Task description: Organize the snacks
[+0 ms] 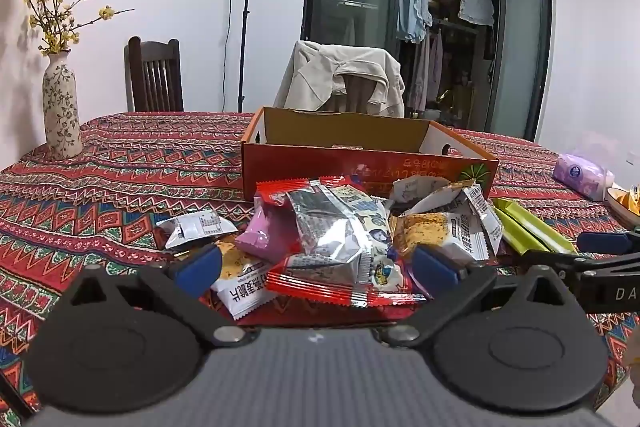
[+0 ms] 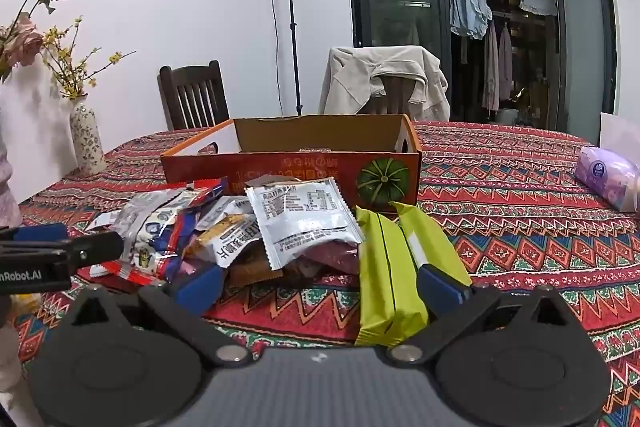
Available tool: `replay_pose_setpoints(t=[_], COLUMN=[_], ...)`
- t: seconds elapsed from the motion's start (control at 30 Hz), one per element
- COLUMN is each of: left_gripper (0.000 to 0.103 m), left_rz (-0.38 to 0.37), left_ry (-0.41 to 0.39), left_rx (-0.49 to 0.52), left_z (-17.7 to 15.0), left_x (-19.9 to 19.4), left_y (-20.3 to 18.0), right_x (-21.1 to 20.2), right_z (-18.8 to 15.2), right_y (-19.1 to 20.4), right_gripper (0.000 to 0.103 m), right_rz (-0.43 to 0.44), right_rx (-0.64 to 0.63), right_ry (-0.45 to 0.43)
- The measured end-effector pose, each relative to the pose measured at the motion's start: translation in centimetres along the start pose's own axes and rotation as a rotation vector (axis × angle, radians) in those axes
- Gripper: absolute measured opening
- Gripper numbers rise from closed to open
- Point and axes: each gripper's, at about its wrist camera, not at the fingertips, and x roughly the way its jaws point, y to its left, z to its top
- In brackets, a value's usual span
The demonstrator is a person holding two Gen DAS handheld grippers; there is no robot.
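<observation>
Green snack packets (image 2: 390, 267) lie between the right tool's (image 2: 320, 285) spread, unclamped fingers.

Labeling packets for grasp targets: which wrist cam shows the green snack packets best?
Right wrist: the green snack packets lie close and whole, one between the open right gripper fingers. Left wrist catches them only small at its right side, partly hidden behind other wrappers.

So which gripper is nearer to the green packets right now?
Right. The right gripper is open with the green packets lying between its fingers, untouched. The left gripper is open over the main snack pile, with the packets off to its right.
</observation>
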Motion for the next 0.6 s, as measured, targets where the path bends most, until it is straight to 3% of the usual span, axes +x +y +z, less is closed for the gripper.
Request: replay_pose_setpoints(t=[0.6], left_gripper=[0.103], left_rz=[-0.005], left_ry=[-0.005], left_rx=[-0.002], left_z=[0.01], left_x=[-0.17], left_y=[0.02], right_x=[-0.13], right_z=[-0.05], right_y=[0.27], right_gripper=[0.103], right_rz=[0.002], right_rx=[-0.002], right_ry=[0.0])
